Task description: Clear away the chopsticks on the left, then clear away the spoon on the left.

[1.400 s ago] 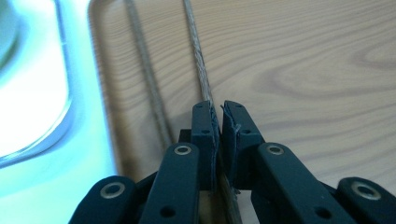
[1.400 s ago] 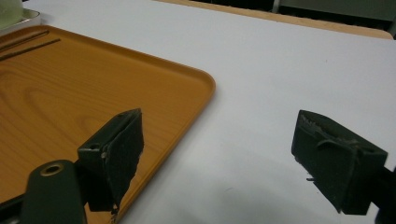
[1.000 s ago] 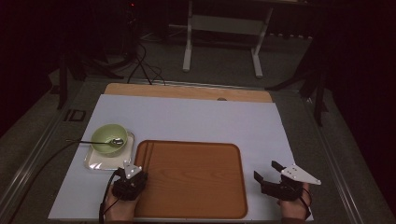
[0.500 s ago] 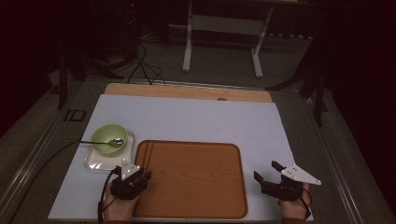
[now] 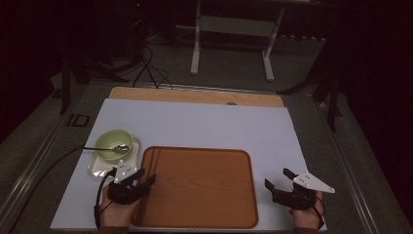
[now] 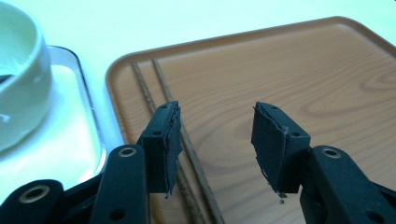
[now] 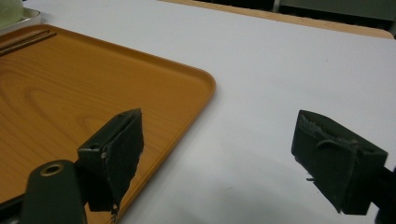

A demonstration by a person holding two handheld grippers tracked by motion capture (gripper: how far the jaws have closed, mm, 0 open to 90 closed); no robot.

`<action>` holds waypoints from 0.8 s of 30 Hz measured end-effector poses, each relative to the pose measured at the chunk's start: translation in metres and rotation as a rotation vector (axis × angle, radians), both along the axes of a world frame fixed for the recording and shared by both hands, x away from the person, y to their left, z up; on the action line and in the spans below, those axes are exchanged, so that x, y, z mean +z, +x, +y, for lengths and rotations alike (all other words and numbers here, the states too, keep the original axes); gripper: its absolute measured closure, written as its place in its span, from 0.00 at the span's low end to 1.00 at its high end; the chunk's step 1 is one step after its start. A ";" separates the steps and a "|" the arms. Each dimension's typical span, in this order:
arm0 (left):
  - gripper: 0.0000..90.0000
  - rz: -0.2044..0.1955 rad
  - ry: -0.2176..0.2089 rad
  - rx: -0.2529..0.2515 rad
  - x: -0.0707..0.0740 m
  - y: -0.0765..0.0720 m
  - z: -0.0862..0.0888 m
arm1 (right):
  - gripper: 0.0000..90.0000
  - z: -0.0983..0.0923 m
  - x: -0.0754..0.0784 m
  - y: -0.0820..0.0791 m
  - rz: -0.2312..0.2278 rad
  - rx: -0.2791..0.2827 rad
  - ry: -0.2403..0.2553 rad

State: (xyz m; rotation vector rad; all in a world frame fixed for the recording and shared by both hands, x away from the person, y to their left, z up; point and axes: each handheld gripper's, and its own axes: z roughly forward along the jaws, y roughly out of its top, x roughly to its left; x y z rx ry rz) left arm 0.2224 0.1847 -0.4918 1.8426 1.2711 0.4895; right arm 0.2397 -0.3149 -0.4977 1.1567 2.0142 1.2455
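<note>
A pair of dark chopsticks lies along the left side of the brown wooden tray. My left gripper hovers just above them at the tray's near left corner. Its jaws have just been opening; nothing is pressed between them, and the chopsticks run under the left jaw. A pale green bowl with a spoon across it stands on a small metal dish left of the tray. My right gripper rests open over the white mat, right of the tray.
The white mat covers the table, with a wooden strip along its far edge. A cable trails off to the left from the left gripper. A metal stand and dark floor lie beyond the table.
The left gripper's jaws have spread apart and the hand has lifted slightly off the tray's left edge. The right hand has stayed put.
</note>
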 end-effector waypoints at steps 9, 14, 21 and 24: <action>0.54 -0.040 -0.009 0.026 0.004 0.000 0.027 | 0.19 0.000 0.000 0.000 0.001 -0.003 0.000; 0.54 -0.062 -0.011 0.068 0.008 -0.002 0.046 | 0.19 0.000 0.000 -0.001 0.002 -0.002 0.000; 0.54 -0.099 -0.007 0.128 0.014 -0.007 0.071 | 0.19 0.000 0.000 0.000 0.004 -0.005 0.005; 0.54 -0.104 -0.009 0.149 0.015 -0.008 0.078 | 0.19 0.000 0.000 0.000 0.002 -0.003 0.004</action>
